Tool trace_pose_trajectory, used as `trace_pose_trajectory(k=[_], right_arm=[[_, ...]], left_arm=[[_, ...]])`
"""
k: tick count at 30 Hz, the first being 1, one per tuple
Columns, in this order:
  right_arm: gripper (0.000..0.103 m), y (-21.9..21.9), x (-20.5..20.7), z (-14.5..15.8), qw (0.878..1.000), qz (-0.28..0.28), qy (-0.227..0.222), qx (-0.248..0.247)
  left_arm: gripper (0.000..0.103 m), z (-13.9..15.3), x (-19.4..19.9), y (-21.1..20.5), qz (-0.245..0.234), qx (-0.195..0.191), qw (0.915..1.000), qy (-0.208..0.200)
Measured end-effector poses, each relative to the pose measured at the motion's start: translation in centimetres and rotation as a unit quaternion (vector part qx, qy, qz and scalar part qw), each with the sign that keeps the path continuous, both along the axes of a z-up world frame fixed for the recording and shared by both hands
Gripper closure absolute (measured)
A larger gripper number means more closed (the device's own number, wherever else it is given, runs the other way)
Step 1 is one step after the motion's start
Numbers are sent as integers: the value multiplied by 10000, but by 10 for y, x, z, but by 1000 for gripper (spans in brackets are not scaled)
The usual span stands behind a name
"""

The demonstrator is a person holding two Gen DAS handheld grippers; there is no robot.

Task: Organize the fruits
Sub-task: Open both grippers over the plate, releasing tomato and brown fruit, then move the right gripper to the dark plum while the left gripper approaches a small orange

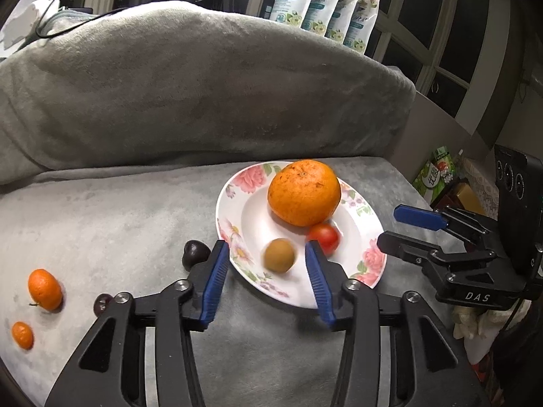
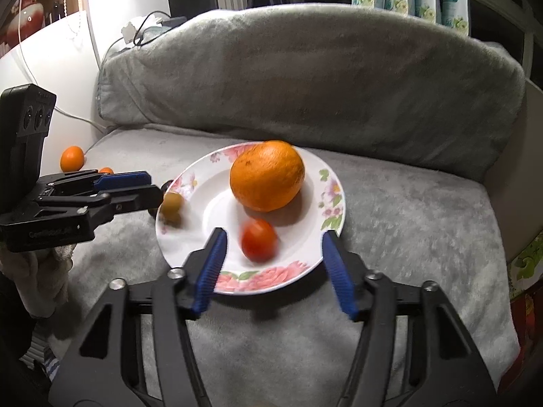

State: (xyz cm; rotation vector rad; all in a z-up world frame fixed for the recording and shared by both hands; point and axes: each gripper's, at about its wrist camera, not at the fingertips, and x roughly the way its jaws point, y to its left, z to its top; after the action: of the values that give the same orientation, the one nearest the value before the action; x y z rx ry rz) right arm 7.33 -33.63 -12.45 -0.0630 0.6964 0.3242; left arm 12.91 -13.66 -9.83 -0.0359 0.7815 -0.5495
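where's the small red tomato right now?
On the floral plate, just in front of the big orange. In the right wrist view the tomato lies between the open right gripper fingers, untouched.

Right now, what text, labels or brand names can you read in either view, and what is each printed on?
"DAS": white letters on the right hand-held gripper, on its black body.
Embossed wording on the left hand-held gripper, on its body: blurred, unreadable.
White floral pouches on the windowsill: script too small to read.
Green package: characters unreadable.
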Motion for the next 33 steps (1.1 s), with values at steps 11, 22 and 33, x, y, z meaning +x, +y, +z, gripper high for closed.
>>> trace_pose_trajectory(k=[11,22,33], right_arm=[[11,-11,-2,11,9994,-257,-189,166],[7,-3,-8,23,9990,-238,-295,216],[7,19,-15,39,9986,-10,-474,229]], left_arm=[[27,4,-10,-5,67,318,9991,-290],[26,13,-21,6,253,414,9979,-439],[26,23,-29,40,585,468,9955,-580]])
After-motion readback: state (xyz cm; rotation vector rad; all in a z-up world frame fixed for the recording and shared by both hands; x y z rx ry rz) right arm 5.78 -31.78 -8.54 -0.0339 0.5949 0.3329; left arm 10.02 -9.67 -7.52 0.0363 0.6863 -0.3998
